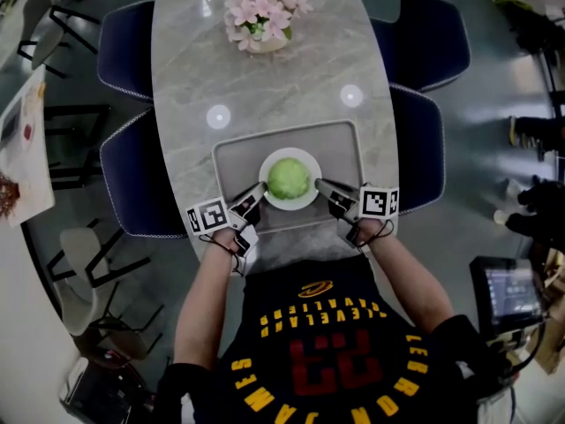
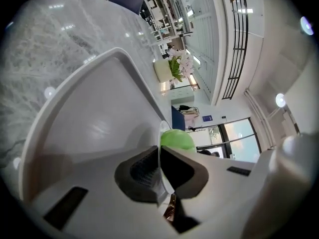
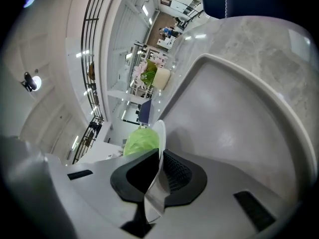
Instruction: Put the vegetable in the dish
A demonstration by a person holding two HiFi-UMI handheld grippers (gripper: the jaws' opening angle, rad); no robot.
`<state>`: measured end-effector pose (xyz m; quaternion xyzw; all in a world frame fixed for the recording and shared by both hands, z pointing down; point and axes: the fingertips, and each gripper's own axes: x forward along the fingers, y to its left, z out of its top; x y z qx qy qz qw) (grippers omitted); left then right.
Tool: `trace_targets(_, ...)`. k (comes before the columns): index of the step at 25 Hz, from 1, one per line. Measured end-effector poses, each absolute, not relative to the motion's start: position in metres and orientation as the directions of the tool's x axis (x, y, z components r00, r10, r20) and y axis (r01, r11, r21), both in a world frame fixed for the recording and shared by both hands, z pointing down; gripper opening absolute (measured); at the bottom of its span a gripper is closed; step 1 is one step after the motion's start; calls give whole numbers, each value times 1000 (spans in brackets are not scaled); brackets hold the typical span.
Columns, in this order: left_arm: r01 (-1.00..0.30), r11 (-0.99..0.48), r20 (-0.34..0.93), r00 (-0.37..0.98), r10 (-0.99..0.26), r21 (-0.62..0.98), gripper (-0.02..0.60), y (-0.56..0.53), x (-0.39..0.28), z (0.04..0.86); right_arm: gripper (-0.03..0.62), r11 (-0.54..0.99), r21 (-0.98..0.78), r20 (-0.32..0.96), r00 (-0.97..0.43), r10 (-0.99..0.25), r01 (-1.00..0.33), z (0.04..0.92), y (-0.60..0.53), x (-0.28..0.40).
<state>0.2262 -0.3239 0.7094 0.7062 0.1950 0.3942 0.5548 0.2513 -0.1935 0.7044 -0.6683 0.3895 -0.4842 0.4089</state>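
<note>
A round green vegetable (image 1: pixel 289 178) rests in a white dish (image 1: pixel 311 199) over the grey tray (image 1: pixel 232 153) on the marble table. My left gripper (image 1: pixel 260 187) is shut on the dish's left rim, my right gripper (image 1: pixel 319 184) on its right rim. In the left gripper view the white dish rim (image 2: pixel 164 129) runs between the pads of the left gripper (image 2: pixel 159 166), with the vegetable (image 2: pixel 177 140) just beyond. In the right gripper view the dish rim (image 3: pixel 160 133) is pinched in the right gripper (image 3: pixel 158 171), the vegetable (image 3: pixel 141 140) to its left.
A pot of pink flowers (image 1: pixel 261 18) stands at the far end of the table. Dark blue chairs (image 1: pixel 132 175) line both sides. A monitor (image 1: pixel 506 294) sits at the lower right, and a side table (image 1: pixel 22 148) at the left.
</note>
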Motion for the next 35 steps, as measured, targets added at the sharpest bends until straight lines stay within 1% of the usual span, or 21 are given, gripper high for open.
trace_targets(5, -164, -366, 389, 583, 713, 916, 15, -322, 225, 719, 17, -424, -904, 405, 202, -892, -60, 721, -190, 247)
trace_targets(8, -173, -377, 403, 576, 711, 910, 16, -321, 225, 724, 17, -456, -889, 440, 197, -876, -46, 728, -187, 246)
trace_targets(13, -186, -406, 436, 560, 705, 895, 17, -321, 224, 729, 17, -471, -882, 459, 189, -868, -18, 732, -188, 244)
trace_targets(19, -208, -419, 460, 547, 699, 884, 16, -320, 223, 733, 17, -484, -874, 470, 186, -863, -41, 734, -186, 245)
trace_targets(23, -231, -460, 508, 528, 681, 857, 17, -320, 223, 735, 17, -498, -866, 483, 184, -856, -46, 736, -187, 245)
trace_targets(27, -262, -499, 557, 514, 653, 826, 20, -320, 222, 739, 17, -529, -847, 514, 181, -839, -47, 739, -186, 244)
trace_targets(35, -276, -538, 598, 487, 636, 797, 21, -320, 223, 744, 17, -590, -804, 574, 170, -801, -67, 746, -184, 245)
